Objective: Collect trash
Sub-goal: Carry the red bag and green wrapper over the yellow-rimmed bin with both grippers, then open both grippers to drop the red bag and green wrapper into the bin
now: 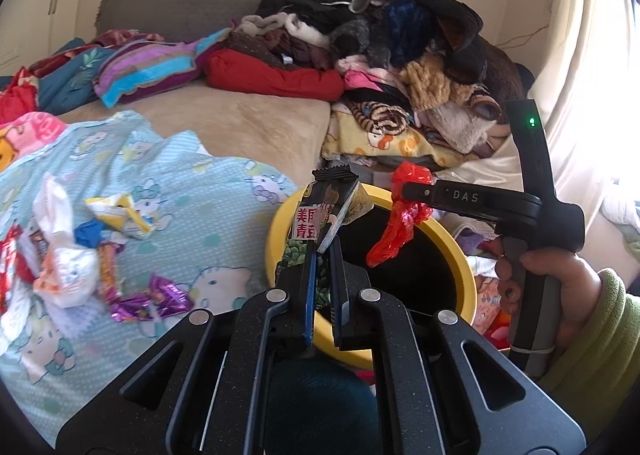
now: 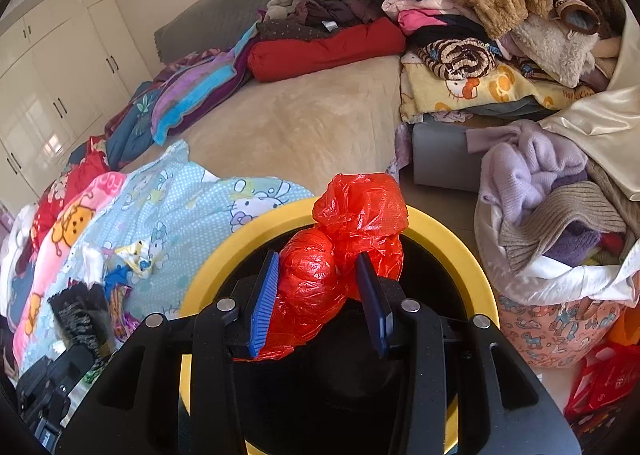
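My left gripper is shut on a dark green-pea snack wrapper and holds it over the near rim of a yellow bin with a black inside. My right gripper is shut on a crumpled red plastic bag above the bin's opening; it shows in the left wrist view with the red bag hanging from it. More trash lies on the light blue Hello Kitty sheet: a white bag, a yellow wrapper, a purple foil wrapper.
A beige bed carries a big pile of clothes at the back right and striped bedding at the left. A bag of knitwear stands right of the bin. White wardrobes line the far left.
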Tool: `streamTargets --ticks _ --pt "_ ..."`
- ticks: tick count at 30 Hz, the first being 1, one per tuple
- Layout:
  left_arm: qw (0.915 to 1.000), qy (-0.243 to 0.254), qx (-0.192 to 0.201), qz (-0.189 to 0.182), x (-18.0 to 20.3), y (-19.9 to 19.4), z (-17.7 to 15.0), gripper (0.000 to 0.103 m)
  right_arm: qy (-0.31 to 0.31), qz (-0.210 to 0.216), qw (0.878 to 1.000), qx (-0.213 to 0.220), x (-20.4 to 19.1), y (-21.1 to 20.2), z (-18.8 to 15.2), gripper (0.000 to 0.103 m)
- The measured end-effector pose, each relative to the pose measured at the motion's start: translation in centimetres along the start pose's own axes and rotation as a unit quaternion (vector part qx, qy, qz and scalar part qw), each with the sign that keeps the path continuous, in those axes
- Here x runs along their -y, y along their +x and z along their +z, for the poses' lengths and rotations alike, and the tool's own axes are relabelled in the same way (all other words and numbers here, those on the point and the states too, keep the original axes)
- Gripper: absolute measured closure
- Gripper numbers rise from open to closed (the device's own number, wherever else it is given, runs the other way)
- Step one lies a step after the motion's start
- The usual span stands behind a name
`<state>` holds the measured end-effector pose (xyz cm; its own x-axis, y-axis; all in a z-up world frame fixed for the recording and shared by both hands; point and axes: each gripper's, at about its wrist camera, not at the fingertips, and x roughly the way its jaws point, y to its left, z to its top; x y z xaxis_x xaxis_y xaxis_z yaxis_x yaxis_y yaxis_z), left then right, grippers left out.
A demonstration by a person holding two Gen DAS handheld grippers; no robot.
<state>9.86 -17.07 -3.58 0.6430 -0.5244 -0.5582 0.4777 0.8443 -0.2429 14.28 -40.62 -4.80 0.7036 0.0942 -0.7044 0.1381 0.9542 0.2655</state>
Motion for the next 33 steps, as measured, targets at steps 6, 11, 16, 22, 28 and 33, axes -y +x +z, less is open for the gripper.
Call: streamTargets --ticks 6,11,16,22,28,33 --pt "0.9997 0.003 -0.019 -0.015 1.1 2.2 0.3 0.1 0.006 0.008 1.0 -0.011 1.0 0.3 0.0 0.065" --pt "0.999 0.003 -0.04 -0.021 1.6 4.0 0.3 0.1 0.006 0.008 1.0 -0.018 1.7 0.4 0.0 0.065" --pt "0.9984 0.004 -0.053 -0.021 1.7 5.5 0.5 0.1 0.01 0.004 1.0 -0.024 2.4 0.6 0.0 0.064" --pt "0.9979 0.001 -0.058 -0.031 1.8 6.4 0.5 0.092 0.019 0.014 0.999 -0.027 3.0 0.5 0.1 0.056" --pt "0.9986 -0.017 -0.045 -0.022 1.4 5.8 0.3 0.032 0.025 0.015 0.999 -0.023 2.9 0.3 0.3 0.046" --pt "0.9994 -0.017 -0.028 -0.008 1.4 4.5 0.2 0.017 0.022 0.013 1.0 -0.015 2.5 -0.1 0.4 0.043"
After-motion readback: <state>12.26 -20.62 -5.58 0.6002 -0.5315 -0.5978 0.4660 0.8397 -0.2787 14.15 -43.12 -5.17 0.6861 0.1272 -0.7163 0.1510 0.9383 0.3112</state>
